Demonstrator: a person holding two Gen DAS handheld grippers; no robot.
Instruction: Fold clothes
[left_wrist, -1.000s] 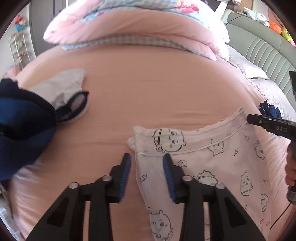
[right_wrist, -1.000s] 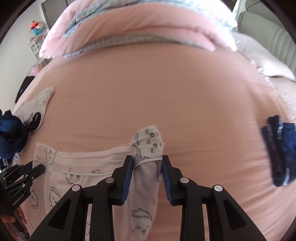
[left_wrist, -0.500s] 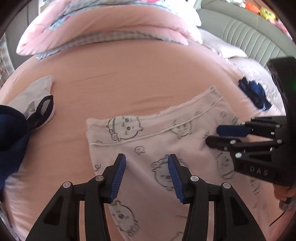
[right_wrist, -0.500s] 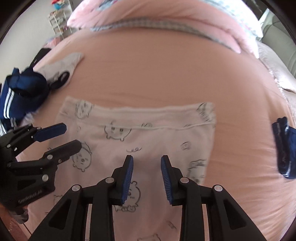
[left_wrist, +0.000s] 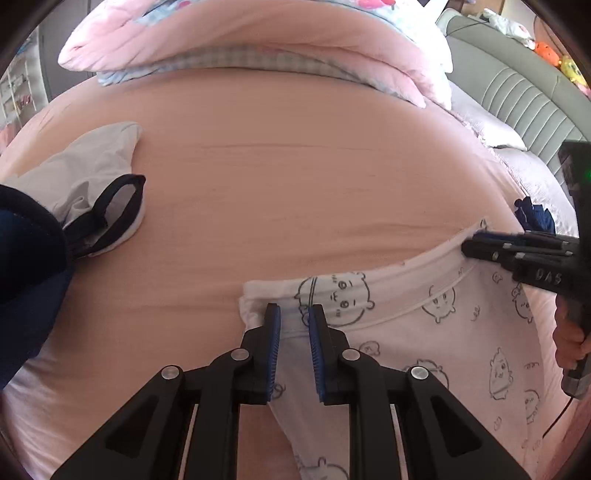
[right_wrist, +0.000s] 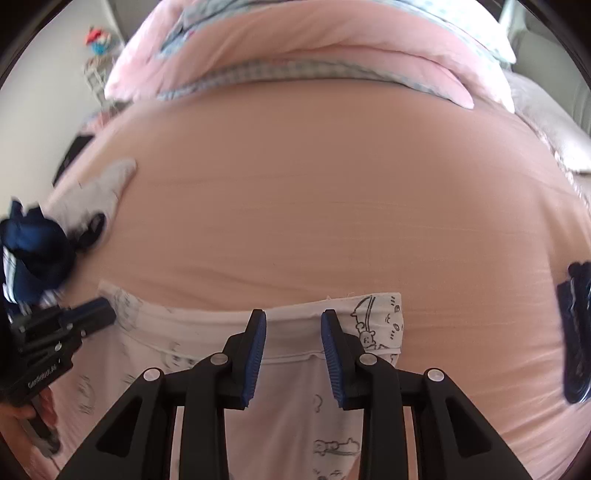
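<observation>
where the pink bed (left_wrist: 295, 192) fills the frame, cartoon-print garment (left_wrist: 424, 332) waistband pinched by left gripper (left_wrist: 294, 325), right gripper (right_wrist: 293, 343) jaws spread over waistband

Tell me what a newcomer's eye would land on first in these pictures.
First, the white cartoon-print garment spread on the near part of the pink bed sheet, with the left gripper at its left waistband corner and the right gripper over the waistband near the other end. Next, the dark navy clothes and a grey garment heaped at the bed's left edge. Behind, a pink folded quilt lies across the far end.
</observation>
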